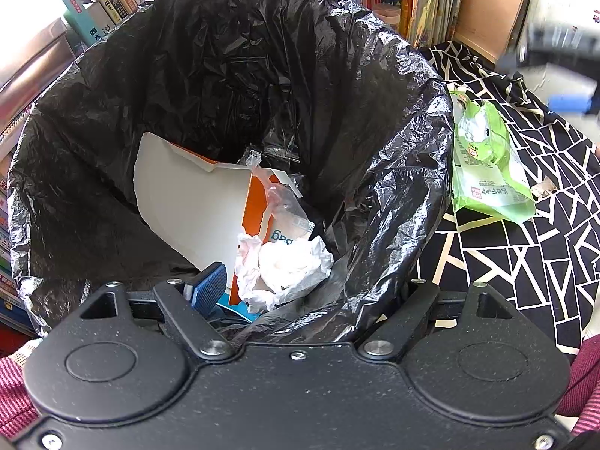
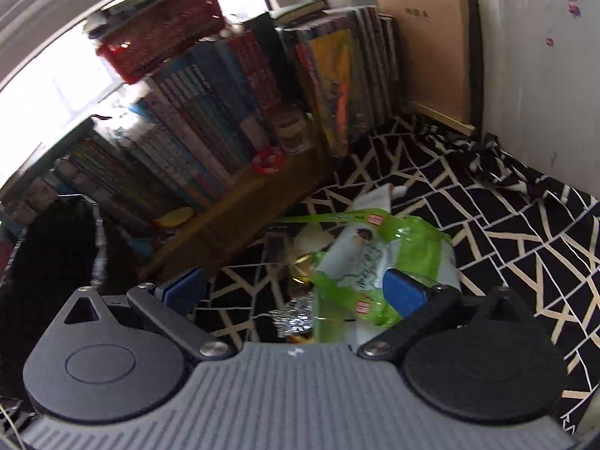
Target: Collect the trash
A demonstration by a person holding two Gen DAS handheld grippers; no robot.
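Observation:
A black trash bag [image 1: 232, 86] stands wide open and fills the left wrist view. Inside lie white cardboard [image 1: 187, 206], an orange box, clear plastic and crumpled tissue [image 1: 292, 268]. My left gripper [image 1: 300, 296] sits at the bag's near rim. One blue pad [image 1: 208, 288] is inside the bag and the other finger is hidden under the plastic. A green wrapper [image 1: 483, 165] lies right of the bag on the patterned cloth. My right gripper [image 2: 296, 290] hangs open just over that green wrapper [image 2: 378, 255], with its right pad [image 2: 405, 292] in front of it.
Crumpled silver foil [image 2: 296, 318] and a gold wrapper [image 2: 300, 273] lie beside the green one. Rows of books [image 2: 210, 120], a red basket [image 2: 161, 45] and a brown board [image 2: 423, 48] line the back. Black-and-cream cloth [image 2: 506, 232] covers the surface. Striped sleeves [image 1: 15, 393] show below.

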